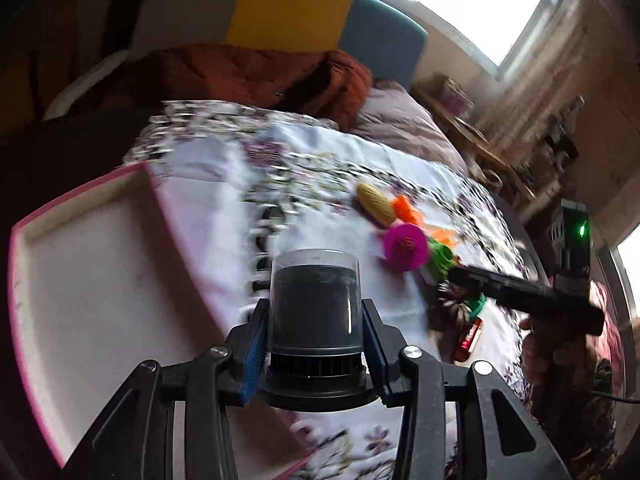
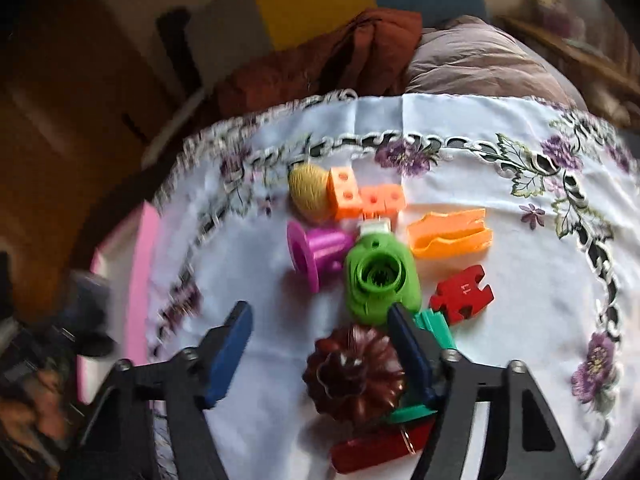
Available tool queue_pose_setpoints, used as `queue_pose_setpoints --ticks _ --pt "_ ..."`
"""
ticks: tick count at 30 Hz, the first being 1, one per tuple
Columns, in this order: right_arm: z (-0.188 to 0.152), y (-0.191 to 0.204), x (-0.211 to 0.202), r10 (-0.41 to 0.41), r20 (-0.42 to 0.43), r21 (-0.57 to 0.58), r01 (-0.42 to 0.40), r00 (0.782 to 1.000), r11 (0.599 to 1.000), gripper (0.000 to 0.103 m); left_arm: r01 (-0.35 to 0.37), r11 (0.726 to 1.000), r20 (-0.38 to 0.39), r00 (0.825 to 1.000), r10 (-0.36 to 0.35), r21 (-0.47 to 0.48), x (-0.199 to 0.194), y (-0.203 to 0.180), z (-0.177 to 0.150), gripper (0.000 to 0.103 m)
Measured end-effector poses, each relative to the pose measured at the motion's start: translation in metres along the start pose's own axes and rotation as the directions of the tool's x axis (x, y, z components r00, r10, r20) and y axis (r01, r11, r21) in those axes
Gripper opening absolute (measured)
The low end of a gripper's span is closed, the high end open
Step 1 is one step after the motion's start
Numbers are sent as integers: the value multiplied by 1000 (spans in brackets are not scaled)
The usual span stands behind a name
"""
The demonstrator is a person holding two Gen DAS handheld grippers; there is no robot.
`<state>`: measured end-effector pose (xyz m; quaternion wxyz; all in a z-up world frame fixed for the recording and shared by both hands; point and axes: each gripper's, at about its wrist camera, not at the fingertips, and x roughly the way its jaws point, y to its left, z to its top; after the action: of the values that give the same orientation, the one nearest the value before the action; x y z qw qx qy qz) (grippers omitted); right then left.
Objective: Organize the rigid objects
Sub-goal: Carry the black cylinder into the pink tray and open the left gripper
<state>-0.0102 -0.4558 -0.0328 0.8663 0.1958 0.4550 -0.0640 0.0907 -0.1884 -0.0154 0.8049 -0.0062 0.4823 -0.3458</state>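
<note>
The left claw (image 1: 315, 354) is clamped on a dark jar (image 1: 315, 312) w/ a clear domed cover; its blue pads (image 1: 254, 356) are pressed against the jar's ribbed base on both sides. The jar is held upright above the edge where a pink-rimmed white tray (image 1: 80, 264) meets the flowered cloth (image 1: 320, 152) on the surface. The tray is seen at left in the left wrist view, and only as a pink strip in the right wrist view.

The right claw (image 2: 320, 344) is spread wide apart, nothing gripped. It hangs over a brown fluted mould (image 2: 354, 374), which sits nearer the right finger (image 2: 412, 356) than the left one; contact can't be judged.

The rest of the items are grouped on the cloth, approx. mid-surface:
- a green round-holed part (image 2: 380, 278), just beyond the mould
- a purple spool (image 2: 316, 250) lying on its side, touching the green part's left
- a yellow textured egg shape (image 2: 310, 194) at the far left of the group, w/ two orange holed cubes (image 2: 366, 198) beside it
- an orange grooved piece (image 2: 450, 232) to the right
- a red puzzle piece (image 2: 462, 294), marked "11", below the orange piece
- a teal piece (image 2: 436, 326) partly hidden behind the right finger
- a red flat item (image 2: 376, 450) nearest the camera, under the mould's edge

In the left wrist view the right claw's black body (image 1: 528, 292) is seen reaching over the same group. Both views are motion-blurred.
</note>
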Motion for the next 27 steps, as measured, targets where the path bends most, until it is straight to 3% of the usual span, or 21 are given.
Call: queue_pose_setpoints --ticks 3,9,11,12,18,27 --pt "-6 6 7 -28 -50 -41 26 998 999 58 -50 996 29 998 52 -69 -18 32 -7 44" --pt "-8 7 9 -56 -58 -62 53 997 997 55 -181 964 47 980 193 -194 -40 103 -18 44" --pt "-9 14 10 -106 -48 -102 101 993 990 31 -221 949 44 971 236 -224 -41 126 -17 44" --pt "-10 16 11 -146 -37 -125 140 989 982 25 -245 940 41 964 262 -236 -41 136 -16 43" --pt "-10 17 11 -172 -16 -158 167 985 973 24 -304 911 36 945 326 -280 -31 184 5 43" --pt "-9 12 13 -169 -20 -134 164 985 977 24 -355 893 -20 931 363 -276 -1 198 24 44"
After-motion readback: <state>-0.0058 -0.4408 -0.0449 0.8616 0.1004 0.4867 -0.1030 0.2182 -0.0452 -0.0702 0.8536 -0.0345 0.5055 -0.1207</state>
